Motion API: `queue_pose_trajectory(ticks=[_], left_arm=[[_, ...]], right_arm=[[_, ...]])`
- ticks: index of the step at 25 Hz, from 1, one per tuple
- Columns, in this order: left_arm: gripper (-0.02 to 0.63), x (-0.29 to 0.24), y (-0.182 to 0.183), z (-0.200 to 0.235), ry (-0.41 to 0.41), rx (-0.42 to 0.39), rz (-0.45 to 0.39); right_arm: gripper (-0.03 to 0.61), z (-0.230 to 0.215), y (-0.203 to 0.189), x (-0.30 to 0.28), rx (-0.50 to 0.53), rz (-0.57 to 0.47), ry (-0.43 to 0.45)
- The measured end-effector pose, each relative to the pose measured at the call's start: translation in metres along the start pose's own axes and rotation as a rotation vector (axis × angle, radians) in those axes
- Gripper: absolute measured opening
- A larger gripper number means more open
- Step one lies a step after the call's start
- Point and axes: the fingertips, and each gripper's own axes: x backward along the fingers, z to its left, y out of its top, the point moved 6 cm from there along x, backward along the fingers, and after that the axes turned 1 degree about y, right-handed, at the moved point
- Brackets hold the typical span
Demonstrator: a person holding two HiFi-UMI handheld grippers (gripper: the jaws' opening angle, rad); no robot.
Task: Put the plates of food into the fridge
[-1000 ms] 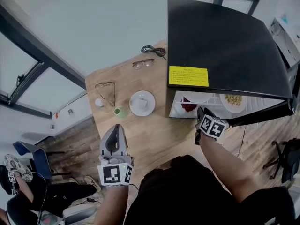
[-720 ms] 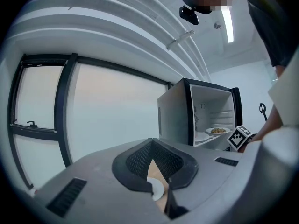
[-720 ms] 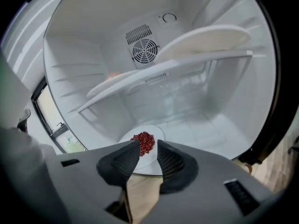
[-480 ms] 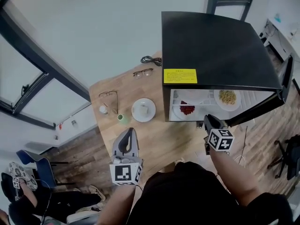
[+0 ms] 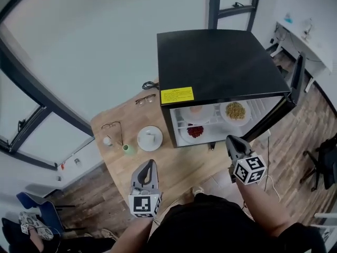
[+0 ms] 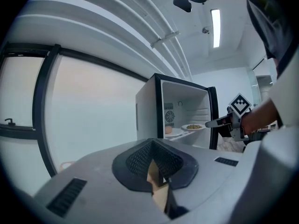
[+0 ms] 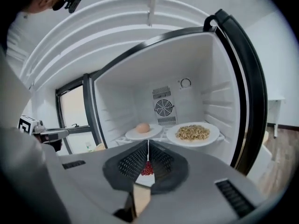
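Plates [image 5: 235, 111] of food sit shelved in the open fridge [image 5: 216, 62], so the right gripper [image 5: 231, 140], jaws just closed empty, and the clenched, empty left gripper [image 5: 150, 165] hang clear.

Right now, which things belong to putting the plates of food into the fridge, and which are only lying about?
Job: black fridge, door open; inside, white plate of red food, white plate of yellowish grains, white plate with a pale round item.
Lying about on the wooden table: two pairs of spectacles, black cable, small green cup, lone white plate, contents unclear, perhaps the job's.
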Motion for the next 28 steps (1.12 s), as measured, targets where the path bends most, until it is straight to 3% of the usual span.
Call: queue_pose_trajectory(ticks=[28], left_arm=[[0.003, 0.032, 0.011, -0.02, -0.054, -0.003, -0.048]], right_arm=[[0.021, 0.012, 0.006, 0.057, 0.047, -0.041, -0.049]])
